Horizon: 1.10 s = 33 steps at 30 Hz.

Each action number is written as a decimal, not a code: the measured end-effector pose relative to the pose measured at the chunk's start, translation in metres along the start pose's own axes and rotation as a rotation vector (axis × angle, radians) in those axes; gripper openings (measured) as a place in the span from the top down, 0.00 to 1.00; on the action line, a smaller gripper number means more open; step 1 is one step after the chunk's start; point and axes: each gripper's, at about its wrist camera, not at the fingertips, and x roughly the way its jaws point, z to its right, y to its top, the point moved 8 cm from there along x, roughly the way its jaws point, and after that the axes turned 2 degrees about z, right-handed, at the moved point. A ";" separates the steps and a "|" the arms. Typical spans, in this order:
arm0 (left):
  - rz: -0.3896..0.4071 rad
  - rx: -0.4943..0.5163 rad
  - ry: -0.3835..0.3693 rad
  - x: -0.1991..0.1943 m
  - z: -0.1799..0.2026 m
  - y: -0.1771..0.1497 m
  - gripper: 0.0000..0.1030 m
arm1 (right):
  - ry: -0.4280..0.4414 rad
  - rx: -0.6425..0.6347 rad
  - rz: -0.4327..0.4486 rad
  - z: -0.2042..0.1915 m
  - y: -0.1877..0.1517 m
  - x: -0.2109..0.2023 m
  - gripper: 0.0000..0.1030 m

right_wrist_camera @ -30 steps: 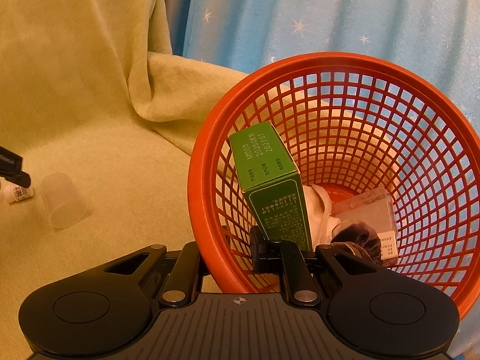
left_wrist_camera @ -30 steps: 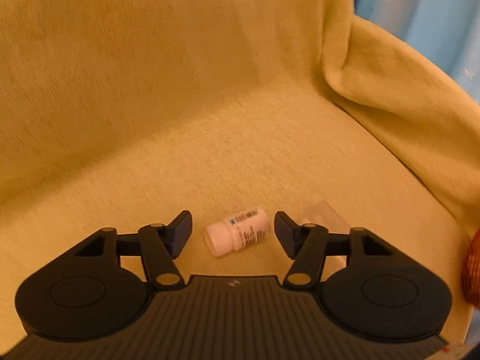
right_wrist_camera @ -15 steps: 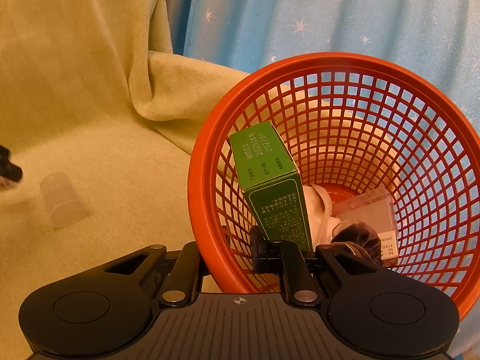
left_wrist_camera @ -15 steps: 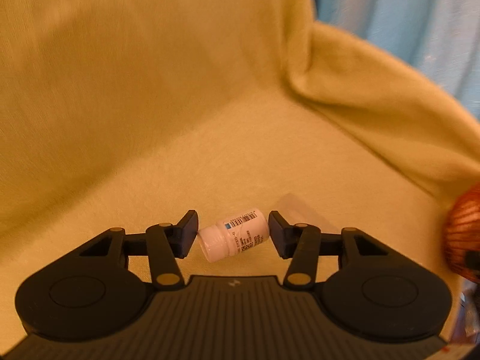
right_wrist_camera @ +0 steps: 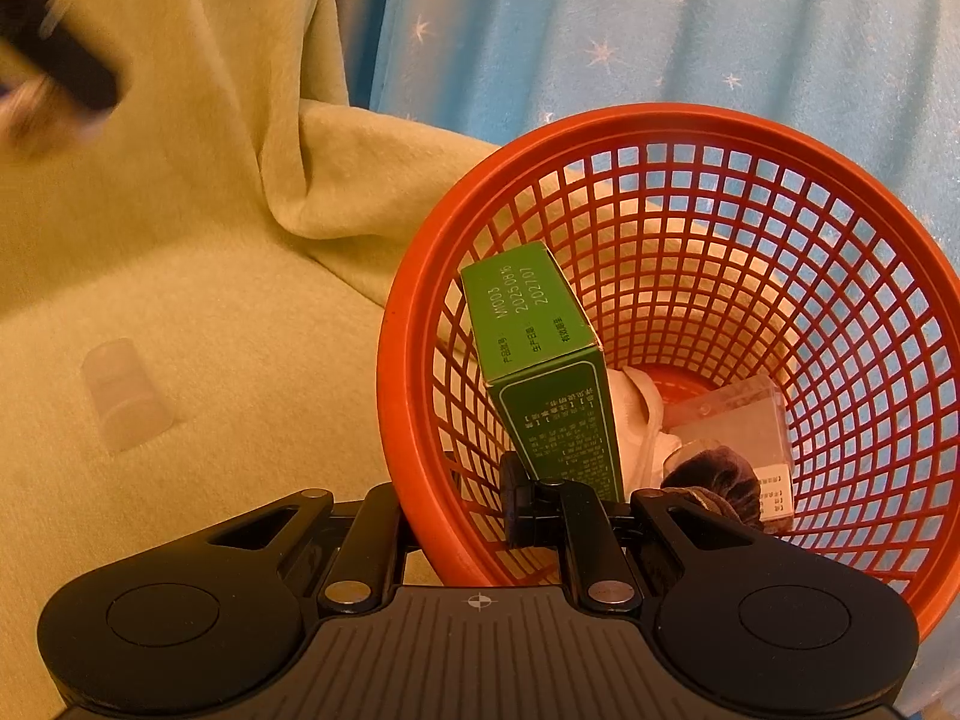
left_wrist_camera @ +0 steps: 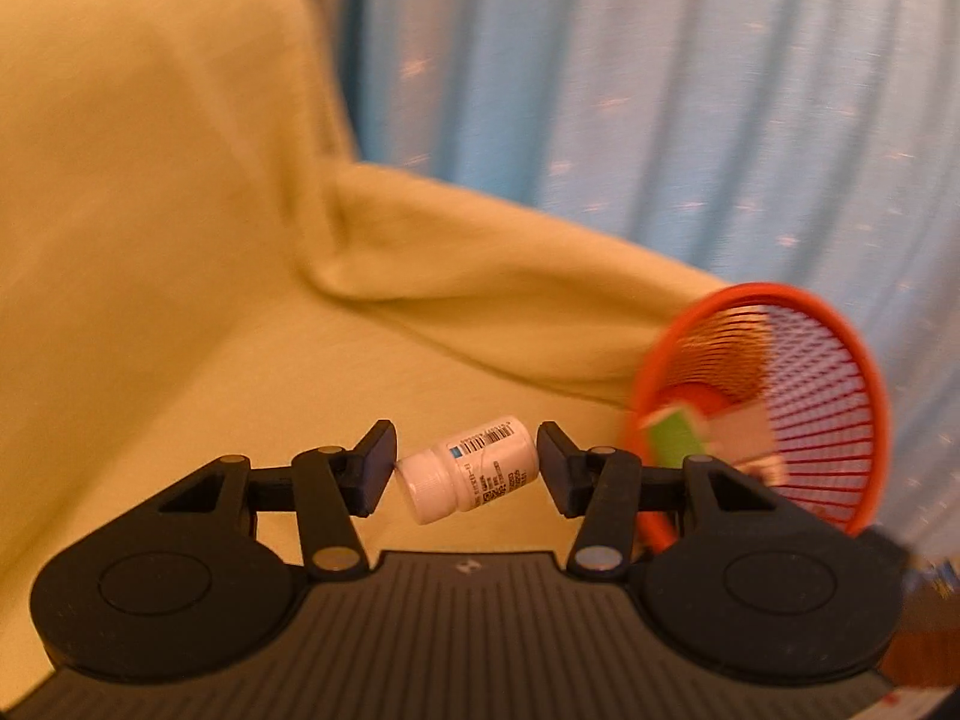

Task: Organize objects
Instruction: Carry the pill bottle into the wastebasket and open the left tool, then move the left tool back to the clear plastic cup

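My left gripper (left_wrist_camera: pixel 467 468) is shut on a small white pill bottle (left_wrist_camera: pixel 471 468) with a printed label, held sideways in the air above the yellow-green sofa cover. The red mesh basket (left_wrist_camera: pixel 840 372) lies to its right, blurred. In the right wrist view my right gripper (right_wrist_camera: pixel 456 510) is shut on the near rim of the basket (right_wrist_camera: pixel 414 420), one finger outside and one inside. Inside the basket lie a green box (right_wrist_camera: pixel 540 360), a white cloth (right_wrist_camera: pixel 642 414), a clear packet (right_wrist_camera: pixel 732 420) and a dark scrunchie (right_wrist_camera: pixel 714 480). The left gripper shows as a dark blur (right_wrist_camera: pixel 66 60) at the upper left.
A clear plastic cup (right_wrist_camera: pixel 123 396) lies on its side on the sofa seat left of the basket. The sofa's back and arm (right_wrist_camera: pixel 336 180) rise behind, draped in yellow-green cloth. A blue star-patterned curtain (right_wrist_camera: pixel 660 30) hangs behind the basket.
My left gripper closed on the bottle, lifted it off the seat and swung right, bringing the basket into its view. The right gripper and the basket have not moved.
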 end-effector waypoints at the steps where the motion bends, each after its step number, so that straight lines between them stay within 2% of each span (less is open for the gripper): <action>1: -0.003 0.015 -0.026 0.001 0.011 0.005 0.55 | 0.000 0.000 0.000 0.000 0.000 0.000 0.90; 10: -0.026 0.173 -0.284 0.031 0.117 0.043 0.55 | 0.003 0.013 0.004 0.003 0.000 -0.001 0.90; 13: -0.016 0.192 -0.311 0.047 0.140 0.051 0.45 | 0.004 0.019 0.006 0.003 0.001 0.000 0.90; 14: -0.003 0.193 -0.310 0.047 0.142 0.053 0.45 | 0.005 0.020 0.007 0.003 0.002 0.000 0.90; 18: 0.029 0.151 -0.247 0.043 0.112 0.057 0.43 | 0.007 0.019 0.006 0.004 0.002 0.000 0.90; 25: 0.029 0.010 0.020 0.034 -0.018 0.035 0.40 | 0.007 0.020 0.005 0.003 0.002 0.000 0.90; 29: -0.012 -0.026 0.144 0.033 -0.080 0.013 0.35 | 0.007 0.020 0.005 0.004 0.001 -0.001 0.90; 31: -0.031 -0.033 0.180 0.034 -0.101 0.001 0.35 | 0.007 0.019 0.005 0.004 0.001 -0.001 0.90; 33: -0.060 -0.037 0.186 0.040 -0.113 -0.013 0.33 | 0.007 0.020 0.005 0.003 0.001 -0.001 0.90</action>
